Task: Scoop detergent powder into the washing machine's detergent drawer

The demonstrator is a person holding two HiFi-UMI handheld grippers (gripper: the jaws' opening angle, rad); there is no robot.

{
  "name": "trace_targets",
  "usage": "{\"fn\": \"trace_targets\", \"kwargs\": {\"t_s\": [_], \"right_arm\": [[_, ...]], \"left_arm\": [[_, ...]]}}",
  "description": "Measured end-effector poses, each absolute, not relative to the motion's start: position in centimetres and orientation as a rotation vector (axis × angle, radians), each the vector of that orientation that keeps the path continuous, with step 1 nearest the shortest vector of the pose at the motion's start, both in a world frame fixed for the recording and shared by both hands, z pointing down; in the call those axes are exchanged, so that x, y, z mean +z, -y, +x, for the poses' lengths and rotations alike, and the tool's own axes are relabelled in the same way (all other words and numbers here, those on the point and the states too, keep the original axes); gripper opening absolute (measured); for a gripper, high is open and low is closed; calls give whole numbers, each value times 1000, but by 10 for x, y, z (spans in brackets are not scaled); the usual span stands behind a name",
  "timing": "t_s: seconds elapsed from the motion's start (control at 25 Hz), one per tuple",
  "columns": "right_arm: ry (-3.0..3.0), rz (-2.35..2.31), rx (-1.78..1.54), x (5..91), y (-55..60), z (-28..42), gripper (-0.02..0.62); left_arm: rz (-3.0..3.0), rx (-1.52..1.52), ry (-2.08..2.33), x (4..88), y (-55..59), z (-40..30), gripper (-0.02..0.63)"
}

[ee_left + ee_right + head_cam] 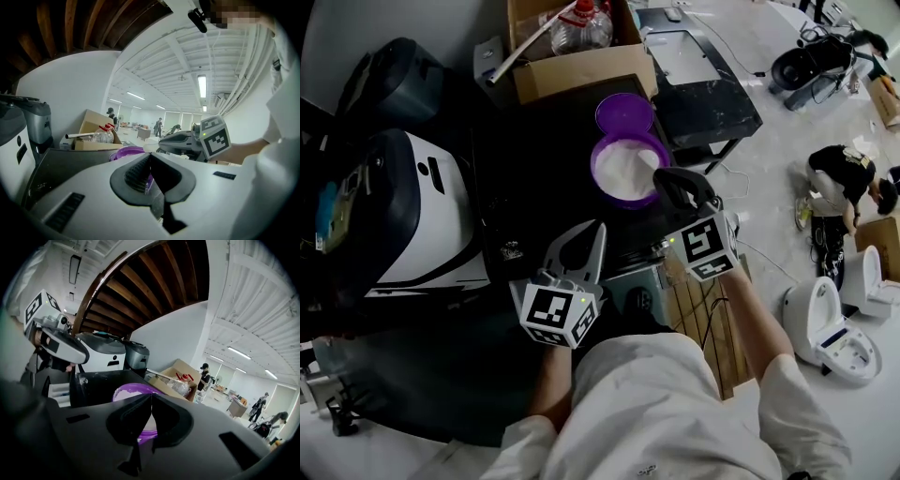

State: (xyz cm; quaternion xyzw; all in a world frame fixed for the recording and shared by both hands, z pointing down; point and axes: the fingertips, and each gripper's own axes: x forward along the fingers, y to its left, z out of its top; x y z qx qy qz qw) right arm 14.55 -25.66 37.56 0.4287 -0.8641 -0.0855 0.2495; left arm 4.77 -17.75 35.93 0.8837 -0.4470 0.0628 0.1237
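A purple tub (623, 171) of white detergent powder stands on the black top of the machine (539, 178), with its purple lid (624, 113) just behind it. My black right gripper (667, 180) is shut and empty, its tip at the tub's right rim. My white left gripper (592, 232) is shut and empty too, hovering near the machine's front edge. Past the shut left gripper (150, 157) in its own view I see the tub (125, 152) and the right gripper (185, 140). The right gripper (151, 395) points at the tub (129, 391). A pale drawer-like tray (60, 392) shows below the machine's edge.
A cardboard box (577, 58) with plastic bottles stands behind the lid. A white appliance (427, 216) and a dark one (394, 80) stand at the left. A black table (708, 98), a crouching person (844, 178) and white appliances (830, 323) on the floor are at the right.
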Motion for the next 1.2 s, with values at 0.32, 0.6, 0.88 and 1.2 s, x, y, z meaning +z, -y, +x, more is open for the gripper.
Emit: {"fn": "trace_targets", "kwargs": {"t_s": [0.32, 0.6, 0.88, 1.2], "right_arm": [[2254, 1153, -306, 386, 273, 142, 9], [2167, 1140, -307, 402, 286, 143, 9], [2135, 1122, -274, 414, 297, 141, 9], [2105, 1093, -259, 423, 304, 142, 9]], "left_arm": [[2577, 197, 1296, 360, 181, 40, 20], [2558, 207, 1310, 362, 184, 32, 20], [2548, 216, 1314, 366, 186, 25, 20], [2549, 217, 1307, 365, 189, 24, 20]]}}
